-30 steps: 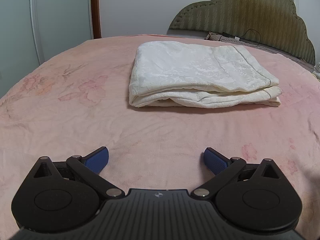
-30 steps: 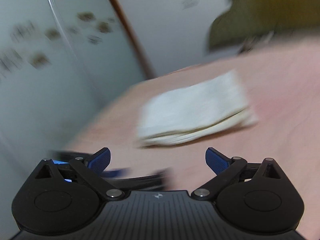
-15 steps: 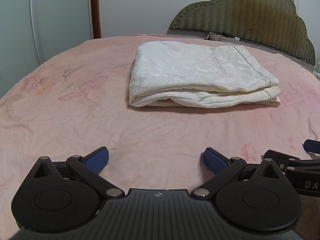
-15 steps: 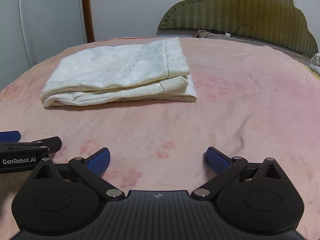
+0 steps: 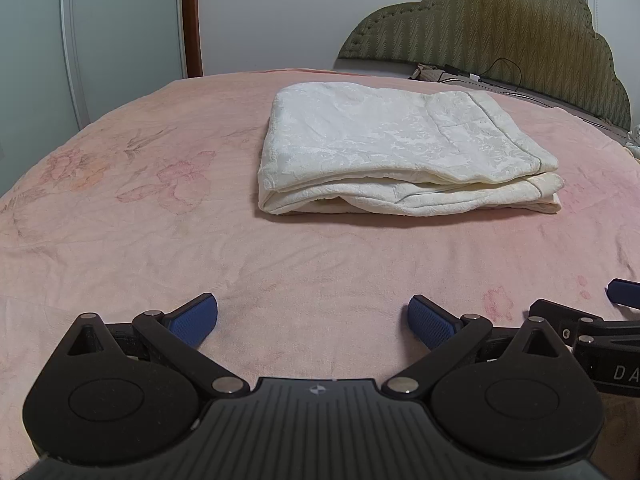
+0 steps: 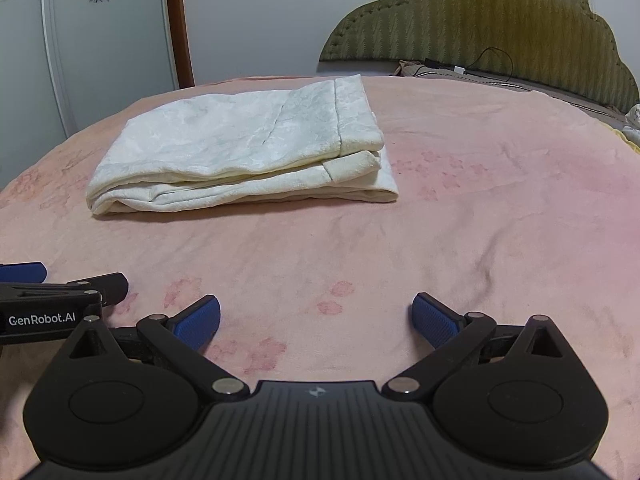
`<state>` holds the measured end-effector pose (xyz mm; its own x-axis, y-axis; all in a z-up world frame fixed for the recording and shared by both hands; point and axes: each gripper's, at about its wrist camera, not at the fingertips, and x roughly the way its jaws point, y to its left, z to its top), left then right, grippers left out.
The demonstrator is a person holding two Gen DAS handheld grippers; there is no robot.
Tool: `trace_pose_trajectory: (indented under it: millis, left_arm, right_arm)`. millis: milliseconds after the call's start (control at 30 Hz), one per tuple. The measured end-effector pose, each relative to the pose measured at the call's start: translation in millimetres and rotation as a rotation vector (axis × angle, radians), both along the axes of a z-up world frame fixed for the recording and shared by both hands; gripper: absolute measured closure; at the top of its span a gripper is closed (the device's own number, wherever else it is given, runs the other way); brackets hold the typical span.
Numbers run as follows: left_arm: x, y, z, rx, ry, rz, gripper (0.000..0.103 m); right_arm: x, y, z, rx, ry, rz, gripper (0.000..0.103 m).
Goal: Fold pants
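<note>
Your left gripper [image 5: 313,320] is wide open and empty; the folded pants [image 5: 400,152] lie ahead on the bed [image 5: 140,220], slightly right, long axis crosswise. In the right view, your right gripper [image 6: 316,322], equally wide, has them ahead-left and shows the layered hem ends.

Dim, sharp, fisheye-warped edges.

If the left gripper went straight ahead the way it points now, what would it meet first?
Probably the folded cream-white pants, at their near folded edge. The open left gripper holds nothing, and only bare pink floral bedspread lies between; its height above the bed is unclear.
</note>
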<state>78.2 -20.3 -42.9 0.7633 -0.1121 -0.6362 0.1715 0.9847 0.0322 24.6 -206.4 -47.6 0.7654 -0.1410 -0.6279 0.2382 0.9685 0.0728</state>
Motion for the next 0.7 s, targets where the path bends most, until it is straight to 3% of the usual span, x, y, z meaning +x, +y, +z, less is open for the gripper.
trace_pose_trajectory:
  millis: [700]
  left_arm:
    - [0.0,0.0,0.2,0.000,0.000,0.000,0.000]
  right_arm:
    - [1.6,2.1,-0.5,0.006,-0.001,0.010,0.000]
